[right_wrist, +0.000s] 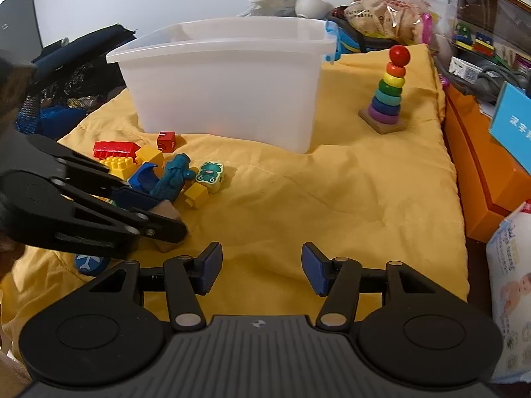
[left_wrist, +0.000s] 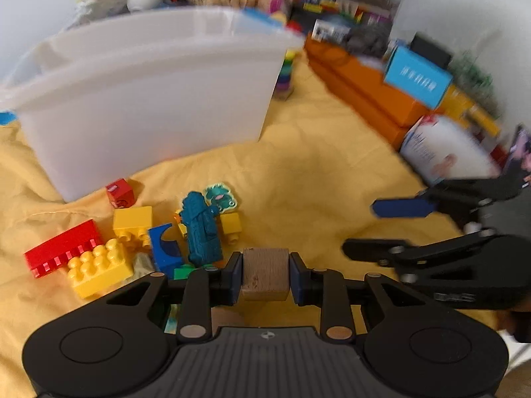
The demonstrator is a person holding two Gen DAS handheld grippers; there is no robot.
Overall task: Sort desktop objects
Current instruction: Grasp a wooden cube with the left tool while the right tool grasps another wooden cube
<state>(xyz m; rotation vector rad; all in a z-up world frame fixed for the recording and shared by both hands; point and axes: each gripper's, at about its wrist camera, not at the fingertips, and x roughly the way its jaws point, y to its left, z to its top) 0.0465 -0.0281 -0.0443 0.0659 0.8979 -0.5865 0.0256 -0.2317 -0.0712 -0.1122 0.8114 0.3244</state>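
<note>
Down at the near edge of the yellow cloth (right_wrist: 332,199), the left gripper (left_wrist: 265,273) has its two blue pads closed against the sides of a wooden block (left_wrist: 265,272), which sits between them; from the right wrist view the block (right_wrist: 167,214) seems to rest on or just above the cloth, though the dark finger in front hides most of it. To its left lies a heap of toy bricks: a red brick (left_wrist: 63,252), a yellow studded brick (left_wrist: 99,268), a blue arch piece (left_wrist: 164,248), a teal figure (left_wrist: 202,229) and a frog tile (left_wrist: 220,195). Behind the heap stands the white plastic bin (right_wrist: 225,79), well apart from the block. The right gripper (right_wrist: 262,270) hangs with its jaws spread wide and nothing between them. A rainbow ring stacker (right_wrist: 388,93) stands to the right of the bin.
</note>
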